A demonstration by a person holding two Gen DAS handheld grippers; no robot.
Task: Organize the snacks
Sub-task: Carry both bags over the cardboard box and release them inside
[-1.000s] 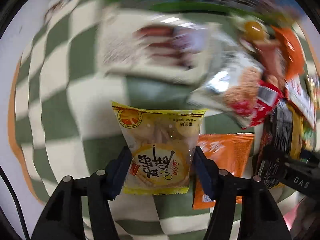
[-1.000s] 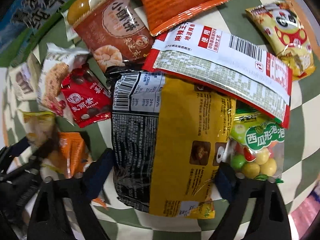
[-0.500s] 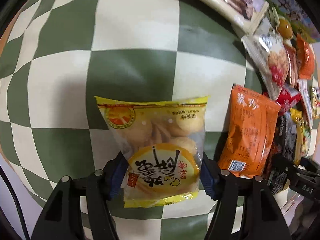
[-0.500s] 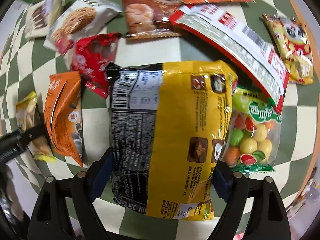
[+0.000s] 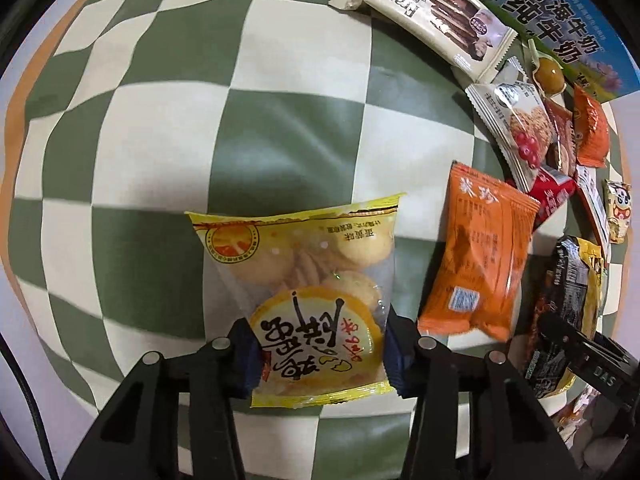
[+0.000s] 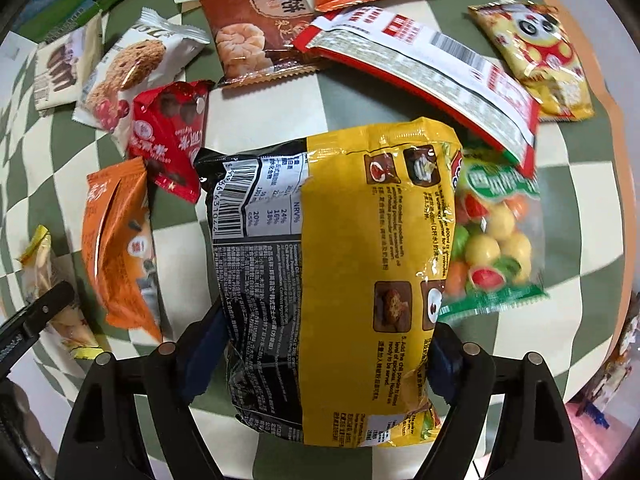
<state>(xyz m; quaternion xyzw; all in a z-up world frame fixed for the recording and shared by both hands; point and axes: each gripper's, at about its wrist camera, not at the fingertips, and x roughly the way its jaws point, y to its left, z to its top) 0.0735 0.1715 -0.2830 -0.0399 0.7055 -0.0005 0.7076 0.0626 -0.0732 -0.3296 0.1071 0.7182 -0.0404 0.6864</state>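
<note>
A yellow biscuit pack sits between the fingers of my left gripper over the green-and-white checked cloth. The jaws are closing and the pads press its lower sides. A big yellow-and-black noodle pack fills my right gripper. Those jaws stand wide and are closing, with both pads against the pack's flanks. Both grippers point down at the cloth. The noodle pack hides the cloth beneath it.
An orange pack lies just right of the biscuits. A bag of candy balls, a red pack, a long red-and-white pack and a panda pack crowd the noodle pack. Wafers lie by a milk box.
The left gripper has carried the biscuit pack left, away from the pile, and squeezed in on it. The right gripper, still holding the noodle pack, has shifted and sunk a little.
</note>
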